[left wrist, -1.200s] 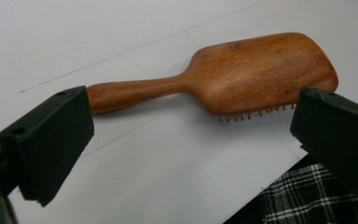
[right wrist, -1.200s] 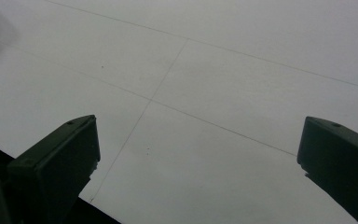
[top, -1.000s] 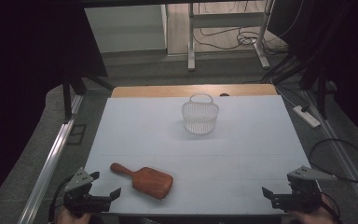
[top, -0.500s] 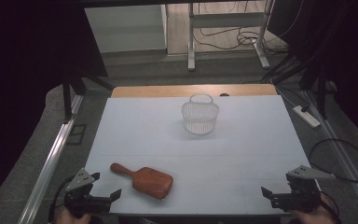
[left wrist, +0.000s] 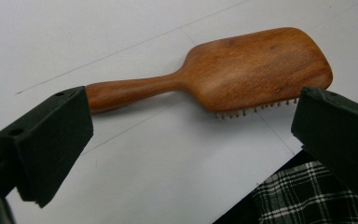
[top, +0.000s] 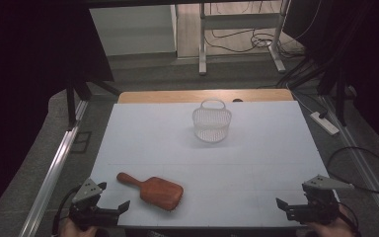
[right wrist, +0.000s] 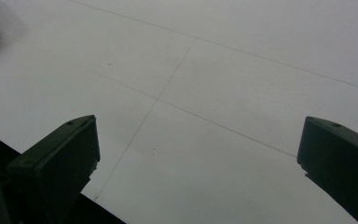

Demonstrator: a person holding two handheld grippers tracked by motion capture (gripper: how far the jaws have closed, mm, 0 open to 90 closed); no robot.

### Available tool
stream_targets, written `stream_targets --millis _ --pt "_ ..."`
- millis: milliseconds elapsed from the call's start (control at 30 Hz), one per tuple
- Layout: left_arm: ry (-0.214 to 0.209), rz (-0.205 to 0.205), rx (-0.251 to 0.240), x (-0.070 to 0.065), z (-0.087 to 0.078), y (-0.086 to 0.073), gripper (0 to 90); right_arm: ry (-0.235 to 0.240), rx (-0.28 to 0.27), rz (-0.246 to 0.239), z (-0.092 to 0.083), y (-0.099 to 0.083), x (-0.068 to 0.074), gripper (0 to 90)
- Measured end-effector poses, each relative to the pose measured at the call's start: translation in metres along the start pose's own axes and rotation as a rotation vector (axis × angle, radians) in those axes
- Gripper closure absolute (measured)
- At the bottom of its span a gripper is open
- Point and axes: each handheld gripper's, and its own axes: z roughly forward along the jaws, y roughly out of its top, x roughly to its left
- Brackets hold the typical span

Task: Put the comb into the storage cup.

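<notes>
A white wire basket point(top: 211, 122) stands upright on the white table point(top: 256, 163), far side

One wooden hairbrush point(top: 154, 191) lies on the bench point(top: 256, 163), and one white wire basket point(top: 211, 121) stands farther back on it. There are two hand-held grippers: the left hand-held gripper point(top: 112, 209) and the right hand-held gripper point(top: 287, 206), each with two black jaws. One power strip point(top: 325, 123) lies on the floor.
</notes>
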Motion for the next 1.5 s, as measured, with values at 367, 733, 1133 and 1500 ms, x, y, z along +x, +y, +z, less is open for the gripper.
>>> stream_targets --millis 367,733,1133,1500 --pt "-0.016 -0.015 0.031 -0.003 0.004 0.005 0.0 0.006 0.003 -0.01 0.001 0.0 0.001 0.0" --pt "-0.054 -0.029 0.049 -0.005 0.01 0.012 0.0 0.002 0.002 -0.013 0.001 0.0 0.001 0.0" --pt "-0.072 -0.029 0.088 -0.005 0.018 0.02 0.1 0.003 0.003 -0.015 0.001 0.001 0.002 0.0" --pt "-0.11 -0.002 0.126 -0.004 0.028 0.03 0.0 0.005 0.006 -0.016 0.002 0.001 0.001 0.0"
